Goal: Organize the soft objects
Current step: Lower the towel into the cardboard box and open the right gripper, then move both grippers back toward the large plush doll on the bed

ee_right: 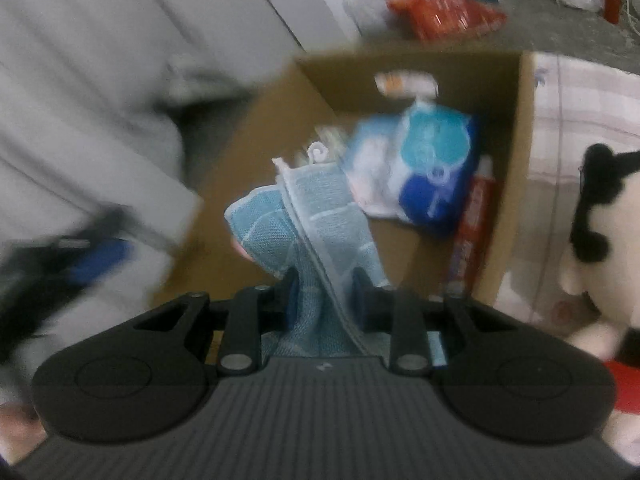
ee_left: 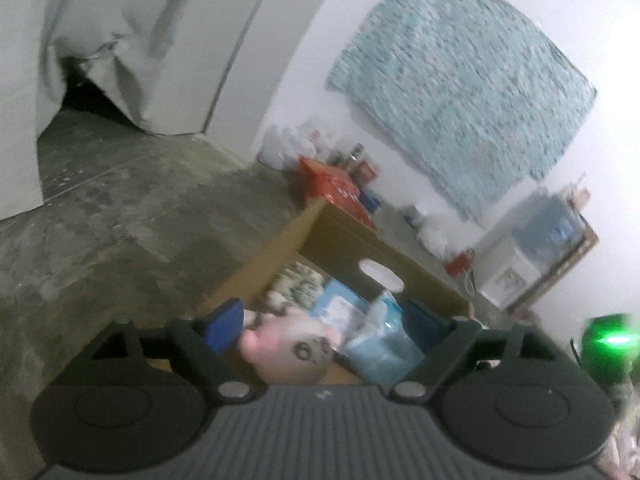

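Observation:
My right gripper [ee_right: 326,296] is shut on a light blue cloth with white edging [ee_right: 320,216] and holds it over an open cardboard box [ee_right: 508,160]. In the box lie a blue and white packet [ee_right: 424,160] and a red tube-like item [ee_right: 472,232]. My left gripper [ee_left: 328,328] is open, its blue pads wide apart, above the near edge of the same box [ee_left: 348,248]. Beyond its fingers sit a pink plush toy with a drawn face [ee_left: 288,352] and a light blue item [ee_left: 384,344]. The left gripper shows as a blur [ee_right: 80,264] in the right wrist view.
A black and white plush toy [ee_right: 600,220] lies on pale checked fabric right of the box. Red packets [ee_left: 340,184] and bottles stand by the wall beyond it. Grey concrete floor [ee_left: 120,220] stretches left. A teal cloth [ee_left: 460,100] hangs on the wall.

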`<state>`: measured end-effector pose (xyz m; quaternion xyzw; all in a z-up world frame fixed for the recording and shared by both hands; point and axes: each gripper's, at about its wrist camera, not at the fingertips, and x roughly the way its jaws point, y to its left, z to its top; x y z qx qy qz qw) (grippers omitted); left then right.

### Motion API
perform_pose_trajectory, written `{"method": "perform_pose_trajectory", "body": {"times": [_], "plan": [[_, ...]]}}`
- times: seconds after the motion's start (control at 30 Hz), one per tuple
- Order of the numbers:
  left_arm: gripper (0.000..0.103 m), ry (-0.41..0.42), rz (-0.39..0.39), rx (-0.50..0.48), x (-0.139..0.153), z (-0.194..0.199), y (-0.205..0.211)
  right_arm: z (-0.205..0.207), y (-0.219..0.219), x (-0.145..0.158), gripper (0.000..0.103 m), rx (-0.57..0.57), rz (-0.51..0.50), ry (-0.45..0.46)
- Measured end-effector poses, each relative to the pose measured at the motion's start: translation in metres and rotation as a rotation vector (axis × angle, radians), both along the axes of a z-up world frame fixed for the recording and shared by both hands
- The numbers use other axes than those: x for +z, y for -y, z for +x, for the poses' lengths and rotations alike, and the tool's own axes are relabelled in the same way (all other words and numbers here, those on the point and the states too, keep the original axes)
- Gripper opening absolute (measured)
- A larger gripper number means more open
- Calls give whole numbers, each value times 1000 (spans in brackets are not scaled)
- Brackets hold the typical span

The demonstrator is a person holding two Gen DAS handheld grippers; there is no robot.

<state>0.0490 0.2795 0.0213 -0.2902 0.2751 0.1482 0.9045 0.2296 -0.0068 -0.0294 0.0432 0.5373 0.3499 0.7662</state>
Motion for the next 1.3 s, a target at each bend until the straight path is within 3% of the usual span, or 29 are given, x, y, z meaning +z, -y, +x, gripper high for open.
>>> {"method": "perform_pose_trajectory", "body": {"times": [0.1, 0.23, 0.37, 0.5, 0.6, 0.63, 0.67, 0.73, 1.0, 1.13, 1.3], "plan": [[88, 10, -20, 15, -4, -10, -10, 3, -41, -24, 26, 26, -191, 19], [88, 15, -42, 30, -10, -16, -18, 8, -71, -50, 27, 34, -339, 27], [88, 10, -57, 35, -16, -15, -23, 6, -85, -71, 27, 51, -437, 60], [88, 3, -55, 29, -16, -18, -21, 8, -91, -89, 34, 58, -458, 44], [88, 1, -55, 32, -15, -20, -20, 5, -95, -86, 54, 84, -479, 73], [88, 2, -52, 33, -14, -21, -19, 3, -94, -82, 66, 84, -485, 79], [88, 3, -48, 33, -14, -21, -19, 1, -94, -76, 75, 85, -480, 91], [88, 6, -39, 34, -10, -22, -16, -6, -90, -61, 82, 96, -457, 137], [89, 24, -3, -10, 9, -32, 15, -32, -39, 10, 85, 98, -283, 243], [92, 54, 34, -73, 22, -40, 45, -53, 22, 44, 86, 49, -135, 275], [101, 129, 75, -196, 36, -52, 88, -100, 118, 66, 91, -41, 15, 382]]}}
